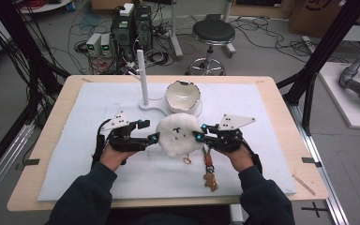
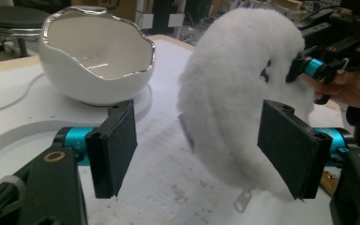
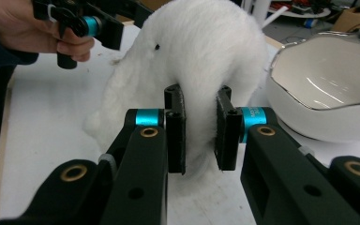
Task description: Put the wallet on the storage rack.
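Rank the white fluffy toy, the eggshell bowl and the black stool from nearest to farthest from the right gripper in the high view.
1. White fluffy toy: pinched in the right gripper.
2. Eggshell bowl: beyond the toy, mid-table.
3. Black stool: on the floor past the table's far edge.

Dark navy sleeves [image 1: 91, 192] cover both forearms; each black gripper carries teal collars, brass rivets [image 3: 73, 173] and a grey three-cornered plate [image 1: 235, 122].

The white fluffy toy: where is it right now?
In the high view the white fluffy toy sits mid-table between both grippers, just in front of the white bowl.
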Demonstrator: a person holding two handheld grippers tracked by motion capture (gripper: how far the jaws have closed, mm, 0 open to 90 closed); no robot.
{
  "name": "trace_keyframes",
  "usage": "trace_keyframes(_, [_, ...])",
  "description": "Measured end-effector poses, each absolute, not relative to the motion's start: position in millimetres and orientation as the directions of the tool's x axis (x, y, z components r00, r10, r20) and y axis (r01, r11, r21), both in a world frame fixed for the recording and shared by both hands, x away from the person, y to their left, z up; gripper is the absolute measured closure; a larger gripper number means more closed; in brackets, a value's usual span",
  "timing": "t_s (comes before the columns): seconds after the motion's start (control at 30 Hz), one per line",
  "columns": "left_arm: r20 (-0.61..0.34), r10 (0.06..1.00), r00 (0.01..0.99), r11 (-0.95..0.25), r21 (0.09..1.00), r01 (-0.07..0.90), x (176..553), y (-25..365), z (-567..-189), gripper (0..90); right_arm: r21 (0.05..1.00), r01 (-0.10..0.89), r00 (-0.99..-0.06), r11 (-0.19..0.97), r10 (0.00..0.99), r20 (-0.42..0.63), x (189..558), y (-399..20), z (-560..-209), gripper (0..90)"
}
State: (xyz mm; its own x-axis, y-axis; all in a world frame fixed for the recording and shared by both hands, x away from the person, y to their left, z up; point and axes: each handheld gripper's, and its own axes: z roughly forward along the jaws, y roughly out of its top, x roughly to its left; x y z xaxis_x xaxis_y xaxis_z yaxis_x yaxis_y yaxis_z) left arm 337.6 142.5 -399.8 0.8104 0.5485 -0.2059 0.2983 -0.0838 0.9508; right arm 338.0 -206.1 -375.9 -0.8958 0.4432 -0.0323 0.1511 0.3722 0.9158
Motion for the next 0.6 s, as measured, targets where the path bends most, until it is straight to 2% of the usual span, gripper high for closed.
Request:
trace_keyframes(0.1, [-0.216,0.523,0.825,-0.088,0.948,0.304,335.9,136.4,-403.3,31.3,0.916,0.147,-0.902,0.375,0.431,-0.032,337.1,-201.1,-376.4,78.5])
trace_keyframes(0.13, [-0.212,0.515,0.830,-0.095,0.949,0.301,335.2,134.9,-404.0,38.0,0.915,0.145,-0.904,0.377,0.427,-0.033,336.8,-199.5,-376.5,78.5])
trace_keyframes(0.17, [-0.209,0.503,0.838,-0.101,0.949,0.297,334.2,133.4,-404.7,55.1,0.911,0.141,-0.909,0.388,0.416,-0.037,336.3,-195.6,-377.3,78.4])
trace_keyframes(0.2, [-0.204,0.505,0.839,-0.105,0.950,0.295,333.4,132.6,-404.8,55.1,0.911,0.141,-0.909,0.388,0.416,-0.037,336.3,-195.6,-377.3,78.4])
trace_keyframes(0.23, [-0.204,0.492,0.846,-0.103,0.952,0.290,332.7,134.4,-404.6,65.6,0.908,0.148,-0.906,0.393,0.421,-0.035,336.6,-194.6,-378.0,78.2])
trace_keyframes(0.27, [-0.204,0.492,0.846,-0.103,0.952,0.290,332.7,134.4,-404.6,69.4,0.908,0.148,-0.906,0.393,0.421,-0.035,336.6,-194.6,-378.0,78.2])
trace_keyframes(0.3, [-0.210,0.484,0.849,-0.093,0.953,0.289,332.3,134.8,-404.0,71.9,0.904,0.185,-0.895,0.384,0.446,-0.006,340.1,-196.6,-379.7,76.9])
trace_keyframes(0.4, [-0.184,0.481,0.857,-0.088,0.963,0.256,329.6,135.1,-401.4,75.4,0.906,0.205,-0.887,0.371,0.461,0.012,341.3,-196.9,-380.9,73.0])
trace_keyframes(0.43, [-0.161,0.494,0.855,-0.074,0.972,0.225,327.9,136.6,-398.9,76.0,0.908,0.243,-0.869,0.342,0.493,0.047,342.5,-197.7,-382.4,63.5])
trace_keyframes(0.47, [-0.161,0.494,0.855,-0.074,0.972,0.225,327.9,136.6,-398.9,76.2,0.908,0.243,-0.869,0.342,0.493,0.047,342.5,-197.7,-382.4,63.5])
trace_keyframes(0.5, [-0.147,0.511,0.847,-0.053,0.978,0.202,326.5,139.0,-396.6,76.5,0.908,0.288,-0.847,0.304,0.523,0.093,345.8,-200.1,-384.6,52.2])
trace_keyframes(0.53, [-0.147,0.511,0.847,-0.053,0.978,0.202,326.5,139.0,-396.6,76.6,0.908,0.288,-0.847,0.304,0.523,0.093,345.8,-200.1,-384.6,52.2])
trace_keyframes(0.57, [-0.146,0.513,0.846,-0.032,0.982,0.188,325.9,141.7,-394.7,76.6,0.901,0.319,-0.838,0.294,0.531,0.124,348.5,-201.6,-387.0,46.0])
trace_keyframes(0.6, [-0.146,0.513,0.846,-0.032,0.982,0.188,325.9,141.7,-394.7,76.6,0.901,0.319,-0.838,0.294,0.531,0.124,348.5,-201.6,-387.0,46.0])
